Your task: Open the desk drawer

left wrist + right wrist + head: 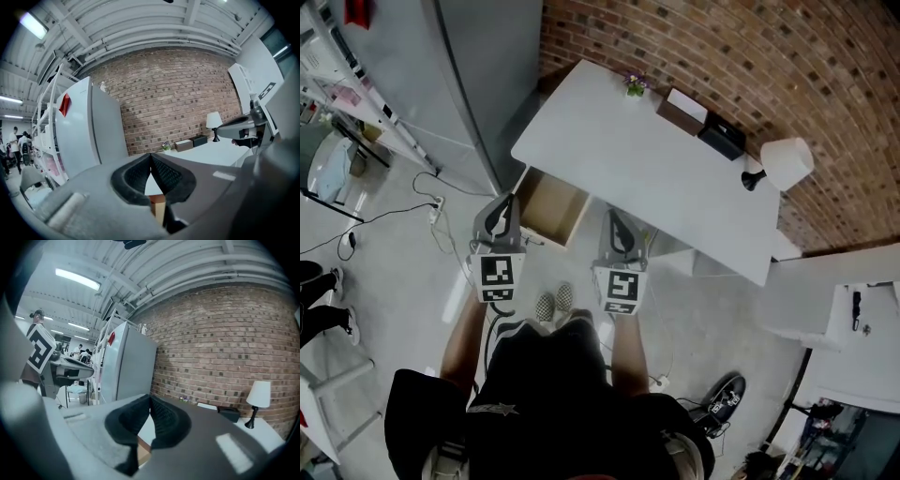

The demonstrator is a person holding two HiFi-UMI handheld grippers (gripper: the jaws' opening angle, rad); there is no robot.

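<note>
The desk drawer (551,208) is pulled out from under the left end of the white tabletop (637,173), and its brown wooden inside shows. In the head view the left gripper (502,208) is at the drawer's left side and the right gripper (617,220) at its right side. Both are clenched with nothing between their jaws. Each gripper view shows only a small brown bit of the drawer below the closed jaws. Only the head view shows the person's checkered shoes (555,302) on the floor by the drawer. Along the back of the tabletop, by the brick wall (750,56), stand a little plant (635,84), a brown box (682,111), a black box (722,138) and a white lamp (783,164). A tall grey fridge (478,66) stands left of the tabletop. The left gripper view shows a red tag on it. Each gripper's cube has black-and-white square markers (498,273).
</note>
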